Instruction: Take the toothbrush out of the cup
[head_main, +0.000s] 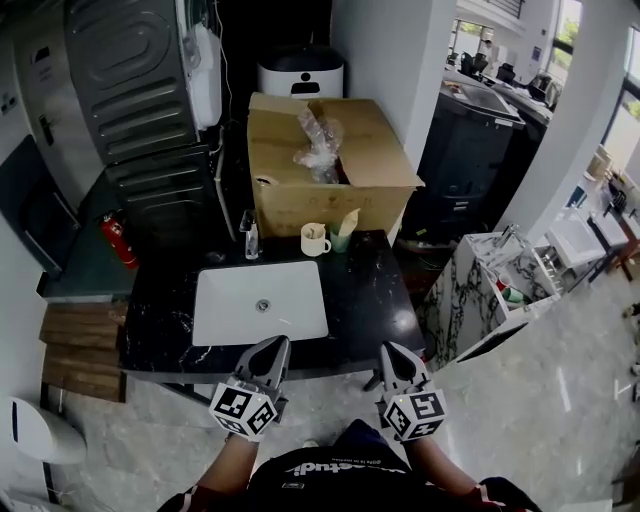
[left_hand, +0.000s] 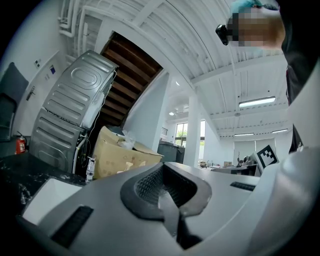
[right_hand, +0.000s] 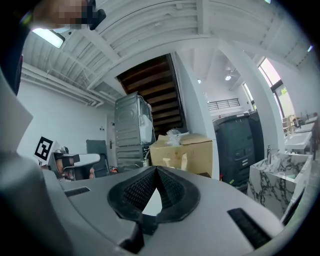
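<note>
A white mug (head_main: 314, 239) and a small green cup (head_main: 341, 241) stand at the back of the black countertop (head_main: 370, 290), in front of a cardboard box. A pale, cream-coloured thing (head_main: 349, 222) sticks up out of the green cup; it is too small to tell whether it is the toothbrush. My left gripper (head_main: 272, 347) and right gripper (head_main: 392, 352) hover side by side at the counter's near edge, well short of the cups. Both are shut and empty. Seen from the right gripper (right_hand: 152, 192), the mug (right_hand: 165, 162) shows ahead past the closed jaws. The left gripper (left_hand: 165, 197) view shows closed jaws too.
A white sink (head_main: 225, 310) is set into the counter, with a faucet (head_main: 249, 236) behind it. The open cardboard box (head_main: 290, 190) with crumpled plastic fills the back. A red fire extinguisher (head_main: 118, 241) stands at the left and a marble-patterned cabinet (head_main: 470, 285) at the right.
</note>
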